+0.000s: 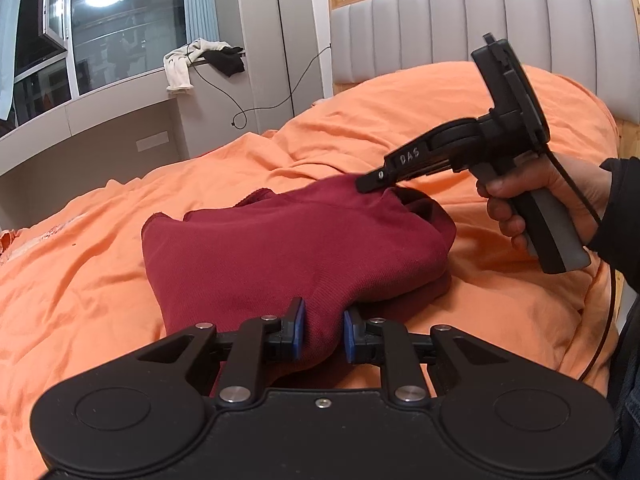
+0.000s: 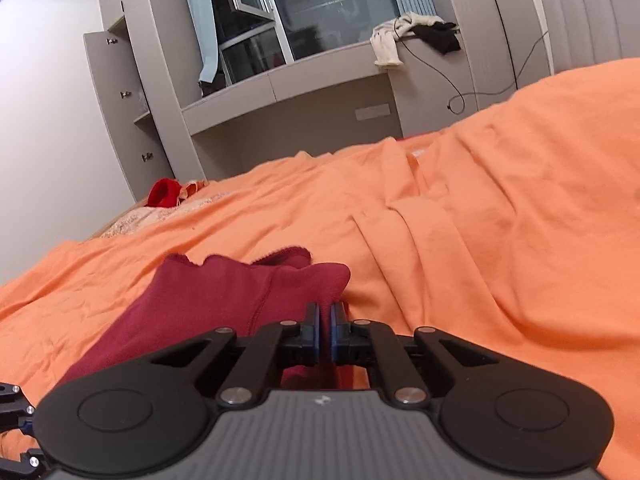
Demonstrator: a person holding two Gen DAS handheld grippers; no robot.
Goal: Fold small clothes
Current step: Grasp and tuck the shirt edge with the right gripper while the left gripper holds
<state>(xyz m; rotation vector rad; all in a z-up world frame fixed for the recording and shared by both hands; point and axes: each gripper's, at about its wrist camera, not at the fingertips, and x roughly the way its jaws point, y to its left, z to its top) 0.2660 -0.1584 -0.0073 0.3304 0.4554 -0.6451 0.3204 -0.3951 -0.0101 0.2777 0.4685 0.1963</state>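
Observation:
A dark red knit garment (image 1: 296,248) lies bunched on the orange bedspread (image 1: 100,264). My left gripper (image 1: 323,334) is shut on its near edge, with cloth bulging between the blue pads. My right gripper (image 1: 370,182), seen from the side in the left wrist view, pinches the garment's far right corner and lifts it slightly. In the right wrist view the same gripper (image 2: 325,334) has its pads nearly together on the red cloth (image 2: 224,300), which spreads ahead and to the left.
A grey padded headboard (image 1: 480,20) with a wooden frame stands behind the bed. A window ledge (image 2: 320,68) holds white and black clothes (image 2: 408,36) and a dangling cable. A bright red item (image 2: 162,194) lies at the bed's far corner. Grey cabinets (image 2: 120,112) stand beyond.

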